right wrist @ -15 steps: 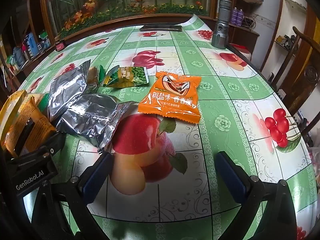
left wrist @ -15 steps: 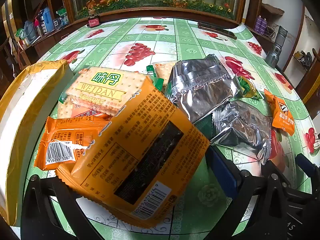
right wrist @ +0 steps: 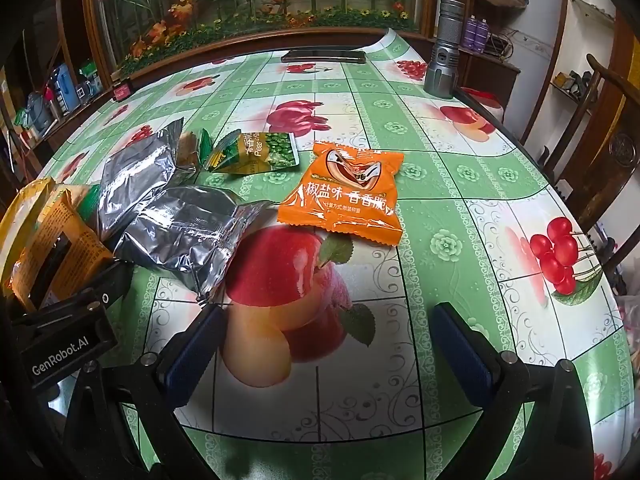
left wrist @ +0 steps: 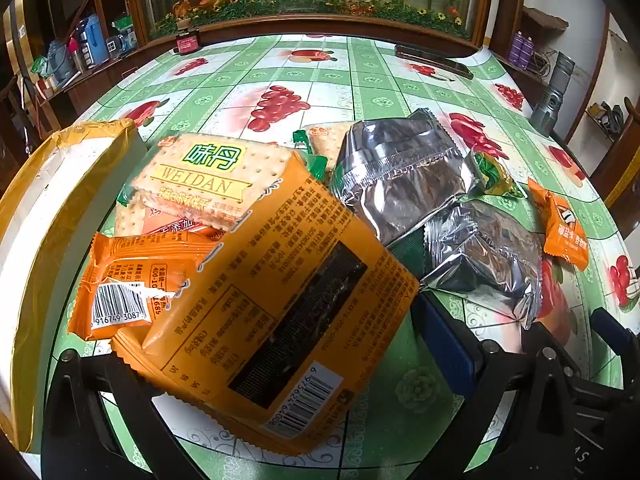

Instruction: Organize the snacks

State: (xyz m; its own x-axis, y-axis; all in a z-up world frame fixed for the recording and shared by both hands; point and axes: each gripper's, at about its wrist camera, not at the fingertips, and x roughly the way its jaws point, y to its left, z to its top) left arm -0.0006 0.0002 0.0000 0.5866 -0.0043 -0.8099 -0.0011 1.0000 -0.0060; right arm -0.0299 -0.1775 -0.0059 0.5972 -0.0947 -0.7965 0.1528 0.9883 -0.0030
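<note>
In the left wrist view my left gripper (left wrist: 272, 364) is shut on a large orange snack pack (left wrist: 276, 312), held tilted above the table. Behind it lie a small orange packet with a barcode (left wrist: 120, 284), a Weidan cracker pack (left wrist: 200, 180) and two silver foil packs (left wrist: 400, 176) (left wrist: 488, 264). In the right wrist view my right gripper (right wrist: 328, 344) is open and empty, low over the tablecloth. An orange packet (right wrist: 348, 196) lies ahead of it, a green peas packet (right wrist: 260, 152) farther back, and the silver packs (right wrist: 188, 232) to its left.
A white box with yellow tape (left wrist: 48, 216) stands at the left. A grey flashlight (right wrist: 446, 48) stands at the table's far right edge and a dark flat object (right wrist: 324, 56) lies at the far edge. Wooden chairs (right wrist: 600, 152) stand on the right.
</note>
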